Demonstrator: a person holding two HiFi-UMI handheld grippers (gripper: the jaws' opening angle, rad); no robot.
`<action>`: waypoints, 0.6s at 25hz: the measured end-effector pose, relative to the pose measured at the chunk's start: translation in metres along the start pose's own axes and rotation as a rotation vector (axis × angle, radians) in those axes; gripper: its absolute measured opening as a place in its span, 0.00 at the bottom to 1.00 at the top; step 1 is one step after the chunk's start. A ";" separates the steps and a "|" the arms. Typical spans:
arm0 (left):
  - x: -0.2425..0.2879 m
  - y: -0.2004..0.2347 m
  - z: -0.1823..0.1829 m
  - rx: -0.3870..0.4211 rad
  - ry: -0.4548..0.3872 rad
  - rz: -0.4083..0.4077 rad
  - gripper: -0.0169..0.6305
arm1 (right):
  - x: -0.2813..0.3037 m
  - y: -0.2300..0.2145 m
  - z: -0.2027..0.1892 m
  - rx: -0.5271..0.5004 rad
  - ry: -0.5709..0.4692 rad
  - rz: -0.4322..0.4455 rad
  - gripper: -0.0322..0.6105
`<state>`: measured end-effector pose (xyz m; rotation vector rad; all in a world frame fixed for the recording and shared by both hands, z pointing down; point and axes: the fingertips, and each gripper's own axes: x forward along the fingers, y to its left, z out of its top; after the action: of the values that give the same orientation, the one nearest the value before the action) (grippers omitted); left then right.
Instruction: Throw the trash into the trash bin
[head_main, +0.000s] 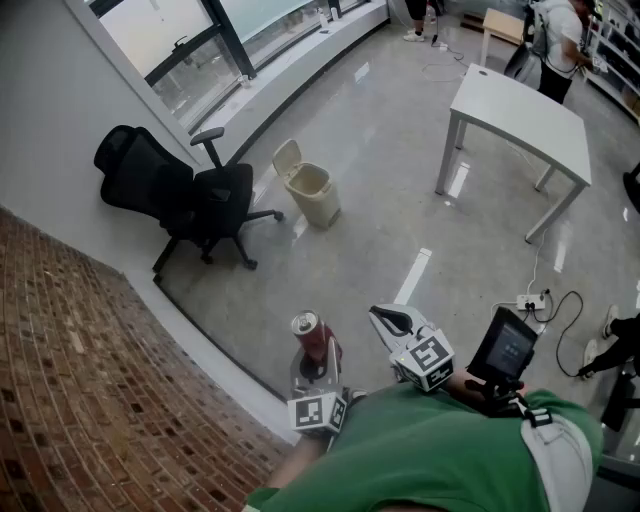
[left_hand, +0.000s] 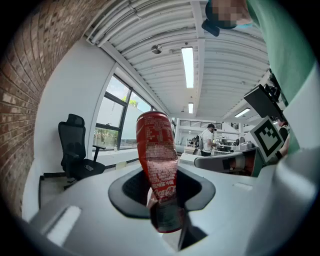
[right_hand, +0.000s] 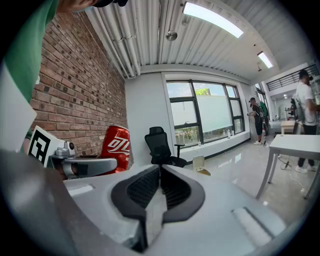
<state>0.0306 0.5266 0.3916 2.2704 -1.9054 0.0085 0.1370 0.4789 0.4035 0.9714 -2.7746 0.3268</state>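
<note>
A red soda can (left_hand: 159, 160) stands upright between the jaws of my left gripper (left_hand: 162, 187), which is shut on its lower part. The head view shows the same can (head_main: 309, 334) held above the floor at the left gripper (head_main: 315, 368), close to my body. Just to the right of it, my right gripper (head_main: 388, 322) is shut with nothing in it. Its black pads (right_hand: 145, 187) meet in the right gripper view, where the can (right_hand: 116, 148) appears at the left. The beige trash bin (head_main: 308, 187) stands on the floor ahead, lid open.
A black office chair (head_main: 180, 195) stands left of the bin by the window wall. A white table (head_main: 522, 115) is at the right, with a power strip and cables (head_main: 535, 300) on the floor. A brick wall (head_main: 90, 390) runs along my left. People stand far back.
</note>
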 end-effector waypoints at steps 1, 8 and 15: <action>-0.001 -0.001 0.000 0.001 0.001 -0.002 0.21 | -0.001 0.000 0.000 0.001 -0.001 -0.001 0.07; -0.004 -0.007 -0.001 0.000 0.001 -0.006 0.21 | -0.008 -0.003 0.000 0.022 -0.013 -0.017 0.07; -0.005 -0.013 -0.001 -0.003 0.004 -0.008 0.21 | -0.016 -0.007 0.000 0.036 -0.018 -0.040 0.07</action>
<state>0.0430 0.5335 0.3905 2.2748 -1.8931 0.0088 0.1538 0.4825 0.4008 1.0414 -2.7705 0.3645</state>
